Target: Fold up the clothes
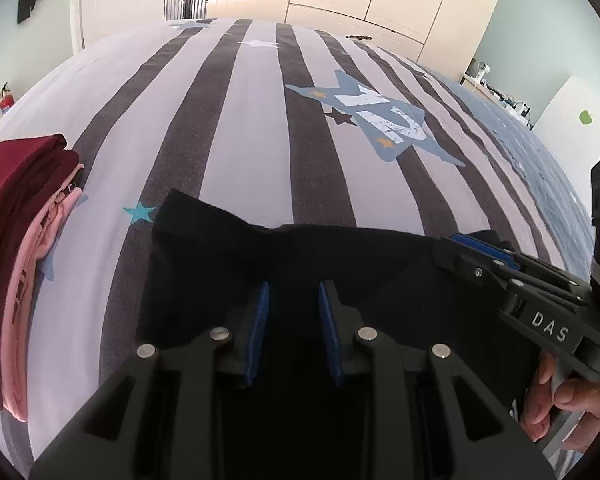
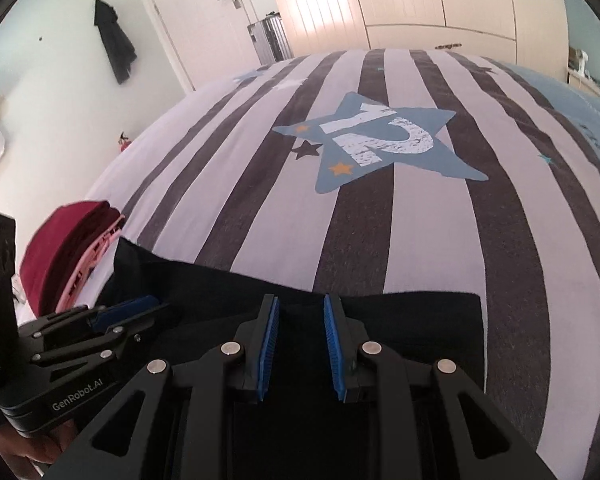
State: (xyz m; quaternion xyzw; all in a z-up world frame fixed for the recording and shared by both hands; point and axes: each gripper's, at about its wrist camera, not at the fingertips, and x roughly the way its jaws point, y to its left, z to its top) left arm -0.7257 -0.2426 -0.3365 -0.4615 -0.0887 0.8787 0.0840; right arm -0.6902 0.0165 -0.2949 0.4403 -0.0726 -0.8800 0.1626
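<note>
The dark garment [image 1: 228, 248], soft and limp on the striped bed [image 1: 256, 128], apparently lies between the slightly parted jaws of both grippers; grip its far edge.

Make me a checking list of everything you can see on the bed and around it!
Surface: striped bedspread with a big blue star.
Job's things: black garment lying flat; folded maroon and pink stack beside it.
Clutter: nothing seen.
Grippers: left gripper and right gripper over the garment, blue pads apart; grip unclear.
Cables: nothing seen.
Surroundings: wardrobe doors, suitcase, hanging dark clothing.
</note>
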